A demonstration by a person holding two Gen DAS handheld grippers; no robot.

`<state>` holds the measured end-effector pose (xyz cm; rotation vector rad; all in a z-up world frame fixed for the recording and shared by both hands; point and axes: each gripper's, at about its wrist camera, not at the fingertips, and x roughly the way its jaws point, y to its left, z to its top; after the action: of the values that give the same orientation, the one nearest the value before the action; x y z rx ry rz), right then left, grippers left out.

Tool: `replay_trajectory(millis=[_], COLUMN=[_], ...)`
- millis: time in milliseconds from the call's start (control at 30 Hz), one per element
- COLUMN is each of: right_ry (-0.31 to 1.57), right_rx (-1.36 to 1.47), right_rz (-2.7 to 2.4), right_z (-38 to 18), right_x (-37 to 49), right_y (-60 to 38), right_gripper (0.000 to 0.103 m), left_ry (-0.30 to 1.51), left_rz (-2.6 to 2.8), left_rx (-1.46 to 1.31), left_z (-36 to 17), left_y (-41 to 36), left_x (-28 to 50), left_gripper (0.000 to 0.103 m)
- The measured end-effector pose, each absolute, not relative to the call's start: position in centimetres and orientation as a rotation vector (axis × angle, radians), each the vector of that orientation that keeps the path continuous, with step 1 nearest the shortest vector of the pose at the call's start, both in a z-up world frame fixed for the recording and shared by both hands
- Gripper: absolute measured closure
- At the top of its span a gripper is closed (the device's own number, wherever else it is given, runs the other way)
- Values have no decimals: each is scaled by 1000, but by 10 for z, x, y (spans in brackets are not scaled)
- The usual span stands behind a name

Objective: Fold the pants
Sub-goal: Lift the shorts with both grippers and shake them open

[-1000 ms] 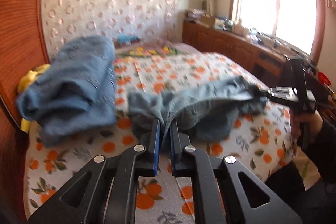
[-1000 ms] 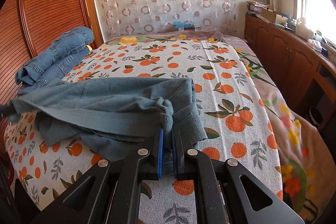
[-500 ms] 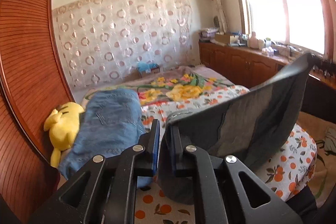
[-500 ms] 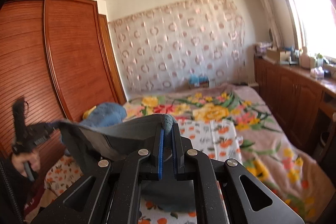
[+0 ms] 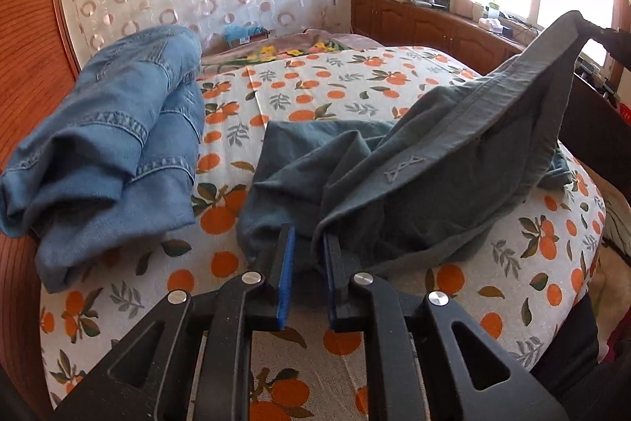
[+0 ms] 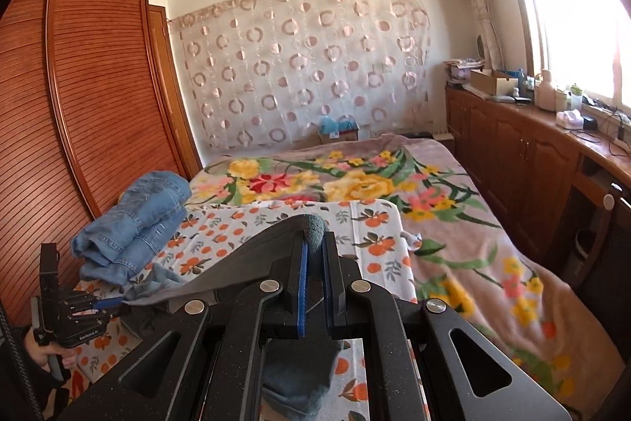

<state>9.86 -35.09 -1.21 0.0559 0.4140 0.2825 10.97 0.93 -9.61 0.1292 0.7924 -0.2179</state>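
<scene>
Grey-green pants (image 5: 426,160) lie partly bunched on the orange-print sheet (image 5: 315,93). Their waistband slants up to the right, to my right gripper (image 5: 591,26). In the right wrist view that gripper (image 6: 313,239) is shut on a bunched bit of waistband, and the pants (image 6: 252,255) hang off to the left. My left gripper (image 5: 309,247) is low over the bed and its jaws are opening. A corner of the pants is still between them, with a gap at the left pad. The right wrist view shows the left gripper (image 6: 118,302) in a person's hand, low at the left.
Folded blue jeans (image 5: 118,129) sit at the bed's left side against a wooden wardrobe (image 6: 79,105). A floral blanket (image 6: 434,204) covers the far half of the bed. Wooden cabinets (image 6: 532,152) with clutter on top run under the window on the right.
The left gripper has dropped from mid-air to the bed with its corner of the pants, and its jaws now stand wider apart. The right gripper stays high, still gripping the waistband.
</scene>
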Motion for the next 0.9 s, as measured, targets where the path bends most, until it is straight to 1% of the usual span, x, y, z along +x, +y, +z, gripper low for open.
replay_trajectory(millis=[67,167,200,233,267,367,533,667,800,900], right_ry=[417,419,420,419,419,398,331,263,195,172], right_rx=[52,55,54,54,54,46,33,25,4,-28], right_rz=[277,277,277,278,282,281,290,304,318,319], right_z=[-4,-2,-1,1,2,11,45,81,118,135], right_x=[96,85,85,82,80,71,45,21,0,0], right_y=[-345,-349,-349,-351,-354,-356,-361,-364,-361,-355], right_gripper=[97,97,97,97,97,97,97,97,97,97], left_ry=[794,790,779,764,747,656,489,379,309,302], left_rz=[-212,-224,-225,-228,-234,-237,-260,-262,-245,-224], left_rx=[119,100,105,106,105,102,69,96,120,134], left_z=[-97,-96,-92,-88,-82,-44,38,97,134,143], left_y=[13,16,16,17,17,20,31,34,37,40], left_x=[109,108,106,104,101,89,67,53,52,67], left_gripper=[81,80,82,93,96,100,100,100,100,100])
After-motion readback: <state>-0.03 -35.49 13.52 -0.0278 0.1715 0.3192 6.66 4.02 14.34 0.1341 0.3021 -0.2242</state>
